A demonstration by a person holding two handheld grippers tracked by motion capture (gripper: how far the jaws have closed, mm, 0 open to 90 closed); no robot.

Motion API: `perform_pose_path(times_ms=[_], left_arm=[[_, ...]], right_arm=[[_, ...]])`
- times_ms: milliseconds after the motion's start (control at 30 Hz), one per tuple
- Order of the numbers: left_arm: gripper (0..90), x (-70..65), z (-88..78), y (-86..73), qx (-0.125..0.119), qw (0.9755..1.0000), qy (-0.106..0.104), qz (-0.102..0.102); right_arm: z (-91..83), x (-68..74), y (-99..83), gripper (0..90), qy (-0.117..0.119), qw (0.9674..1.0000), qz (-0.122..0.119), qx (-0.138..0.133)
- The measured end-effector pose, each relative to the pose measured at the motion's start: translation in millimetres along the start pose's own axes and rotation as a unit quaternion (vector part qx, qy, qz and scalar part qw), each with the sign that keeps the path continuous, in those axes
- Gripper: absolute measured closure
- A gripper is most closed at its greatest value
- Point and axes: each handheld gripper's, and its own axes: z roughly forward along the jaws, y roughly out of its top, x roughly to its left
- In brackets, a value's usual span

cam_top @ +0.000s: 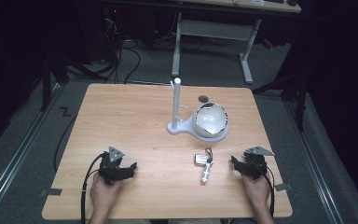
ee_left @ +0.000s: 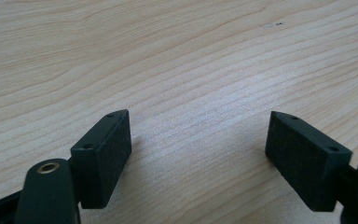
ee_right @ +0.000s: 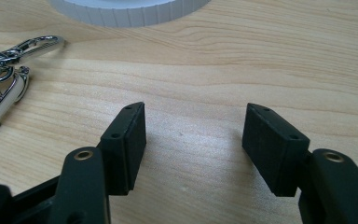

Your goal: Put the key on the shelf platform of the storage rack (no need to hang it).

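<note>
grey floor (cam_top: 23, 140), dark room

The keychain (ee_right: 2, 79) runs off the right gripper view's left edge, the white stand base (ee_right: 130, 11) off its top.

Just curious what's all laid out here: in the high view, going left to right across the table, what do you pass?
Left gripper → white stand → keychain → right gripper. The round bowl sits above the keychain, so I leave it out.
</note>
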Motion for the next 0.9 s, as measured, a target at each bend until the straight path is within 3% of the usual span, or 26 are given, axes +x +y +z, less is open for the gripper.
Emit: perform_pose_path(times_ms=[900], left_arm=[[22.8,0.3,-0.2,0.1,0.001,1.0,-0.001,0.0]], right_arm=[[-0.8,0.8,-0.4,39.8,0.005,1.0,0.0,0.001]])
